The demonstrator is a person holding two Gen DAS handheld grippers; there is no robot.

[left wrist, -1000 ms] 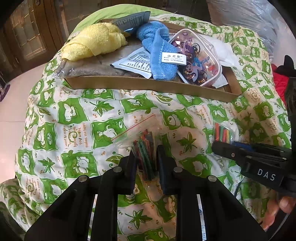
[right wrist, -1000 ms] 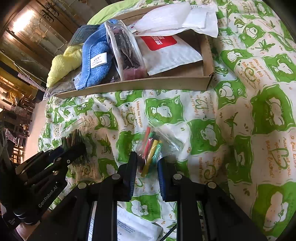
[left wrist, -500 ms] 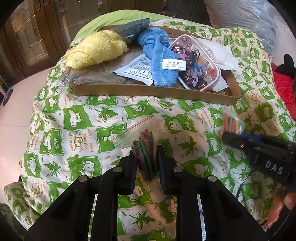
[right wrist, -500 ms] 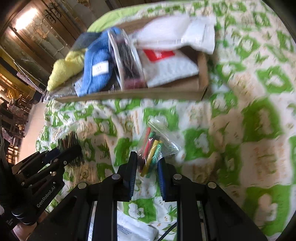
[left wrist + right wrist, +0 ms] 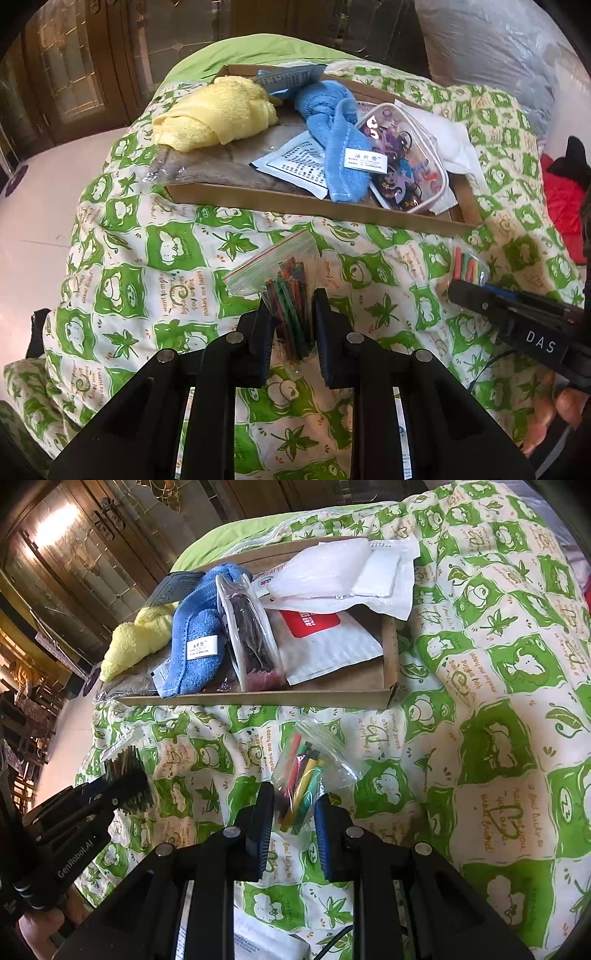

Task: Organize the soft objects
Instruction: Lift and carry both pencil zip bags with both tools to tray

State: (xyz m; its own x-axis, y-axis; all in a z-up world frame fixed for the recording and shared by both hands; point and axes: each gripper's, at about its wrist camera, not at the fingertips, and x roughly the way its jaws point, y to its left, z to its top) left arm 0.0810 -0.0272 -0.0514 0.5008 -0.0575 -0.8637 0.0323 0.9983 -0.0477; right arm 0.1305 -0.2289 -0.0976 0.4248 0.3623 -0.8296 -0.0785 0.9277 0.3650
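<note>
The right gripper (image 5: 291,808) is clamped on a clear zip bag of coloured sticks (image 5: 301,781), held above a green-and-white patterned quilt (image 5: 498,701). At lower left the left gripper (image 5: 122,788) pinches a second bag of darker sticks (image 5: 123,762). Beyond them a shallow cardboard tray (image 5: 258,698) lies on the quilt — in it a yellow towel (image 5: 135,642), a blue towel (image 5: 195,642), an upright clear pouch (image 5: 251,638) and white packets (image 5: 332,572).

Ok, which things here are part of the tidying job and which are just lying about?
In the job:
left tongs, shut on dark-stick bag
right tongs, shut on bright-stick bag
cardboard tray
yellow towel
blue towel

Lying about:
quilt
red cloth
</note>
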